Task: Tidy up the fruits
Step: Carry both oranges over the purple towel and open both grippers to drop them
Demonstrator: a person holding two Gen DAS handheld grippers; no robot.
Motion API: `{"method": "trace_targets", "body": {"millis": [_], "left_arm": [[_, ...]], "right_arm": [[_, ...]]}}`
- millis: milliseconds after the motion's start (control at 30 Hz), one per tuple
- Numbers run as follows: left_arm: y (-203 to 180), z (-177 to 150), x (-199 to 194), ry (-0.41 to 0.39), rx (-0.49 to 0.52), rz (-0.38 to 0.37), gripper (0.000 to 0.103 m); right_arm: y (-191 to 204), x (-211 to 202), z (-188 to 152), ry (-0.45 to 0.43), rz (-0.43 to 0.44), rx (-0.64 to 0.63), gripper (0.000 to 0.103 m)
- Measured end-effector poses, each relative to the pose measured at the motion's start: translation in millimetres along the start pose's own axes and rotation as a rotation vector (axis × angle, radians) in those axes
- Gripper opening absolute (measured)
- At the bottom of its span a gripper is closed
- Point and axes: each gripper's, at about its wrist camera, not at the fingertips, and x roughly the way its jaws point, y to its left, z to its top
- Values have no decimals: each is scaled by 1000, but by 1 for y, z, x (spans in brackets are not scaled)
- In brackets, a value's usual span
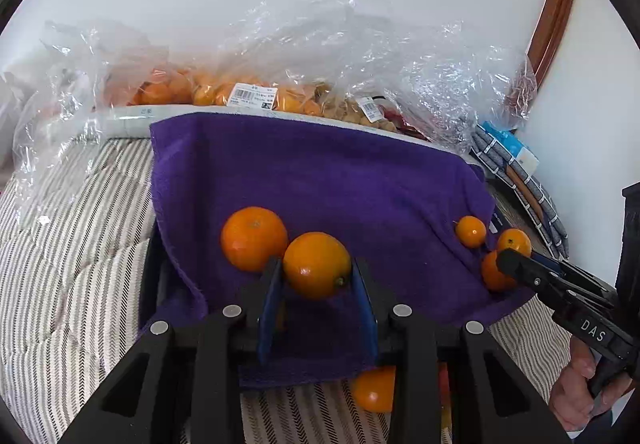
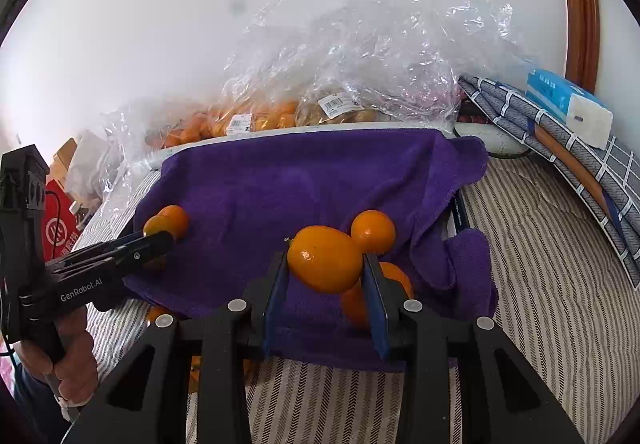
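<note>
A purple towel [image 1: 320,179] [image 2: 304,179] is spread over a tray on the striped bed. My left gripper [image 1: 318,276] is shut on an orange [image 1: 317,265], beside a second orange [image 1: 253,238] lying on the towel. My right gripper [image 2: 325,268] is shut on an oval orange [image 2: 324,258], just above the towel's right part. Small oranges [image 2: 373,231] lie next to it on the towel; they also show in the left wrist view [image 1: 471,231]. Each gripper shows in the other's view: the right one [image 1: 508,260], the left one [image 2: 160,240].
Clear plastic bags of oranges and other fruit [image 1: 256,91] [image 2: 280,111] lie behind the towel by the white wall. Folded grey checked cloth [image 2: 560,147] and a tissue pack [image 2: 568,103] sit at the right. An orange [image 1: 374,388] lies below the towel's front edge.
</note>
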Motion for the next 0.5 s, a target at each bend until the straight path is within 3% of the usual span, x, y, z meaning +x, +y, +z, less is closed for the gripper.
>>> {"method": "trace_targets", "body": {"millis": [500], "left_arm": [[2, 1, 0, 6, -21, 7, 33]], "right_arm": [[8, 2, -3, 11, 5, -35, 37]]}}
